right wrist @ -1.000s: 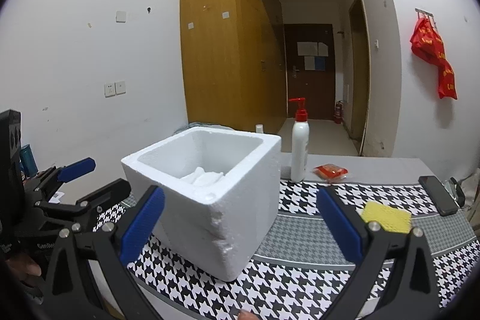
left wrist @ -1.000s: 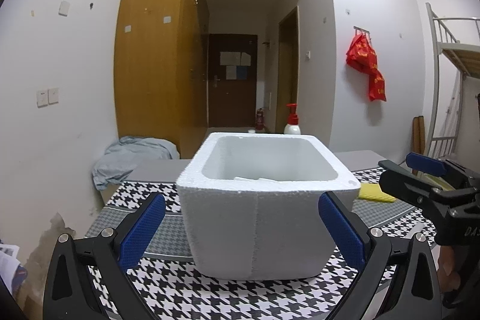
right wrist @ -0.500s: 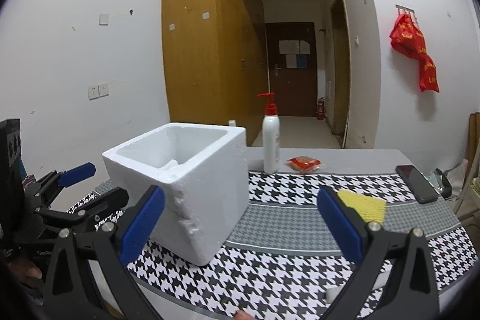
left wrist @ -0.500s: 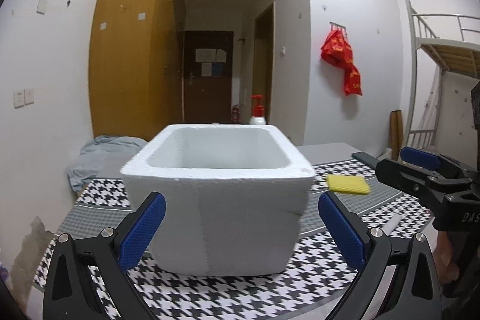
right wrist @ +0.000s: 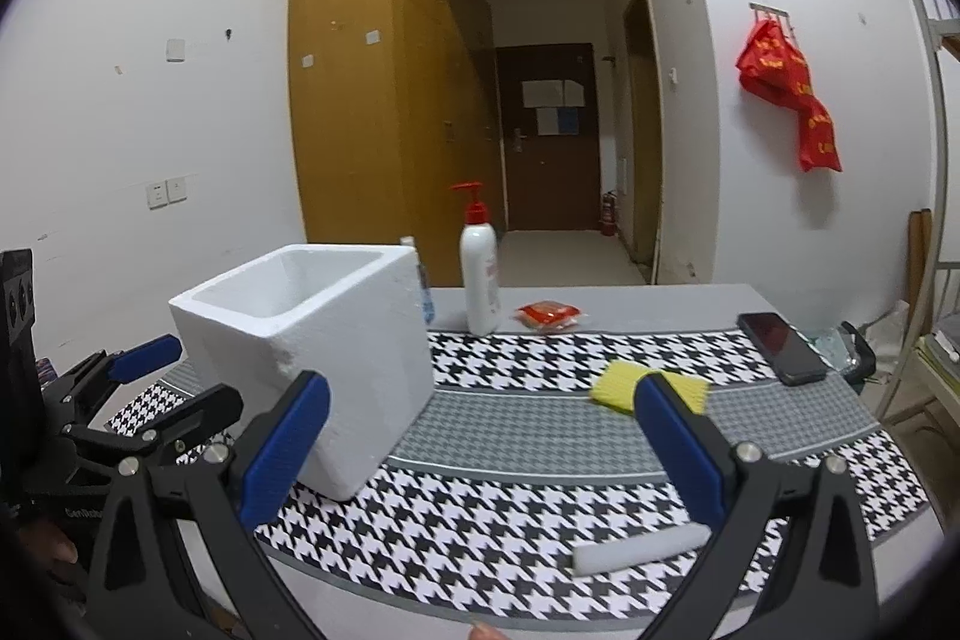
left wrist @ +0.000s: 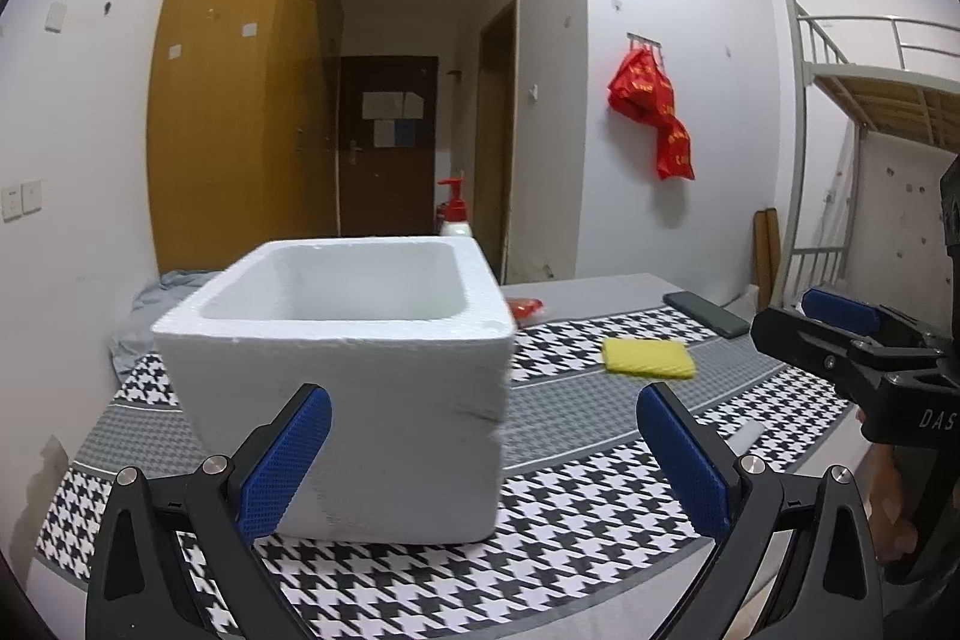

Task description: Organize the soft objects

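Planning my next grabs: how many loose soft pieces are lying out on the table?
2: the yellow sponge mid-table near the phone, and a white foam strip at the near edge. The foam box may hide more.

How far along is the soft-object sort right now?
Done: cannot confirm; the inside of the foam box is not visible from this angle. In hand: nothing. The left claw and right claw are both open and empty. Left: the yellow sponge and a white foam piece lie on the houndstooth mat, outside the box.
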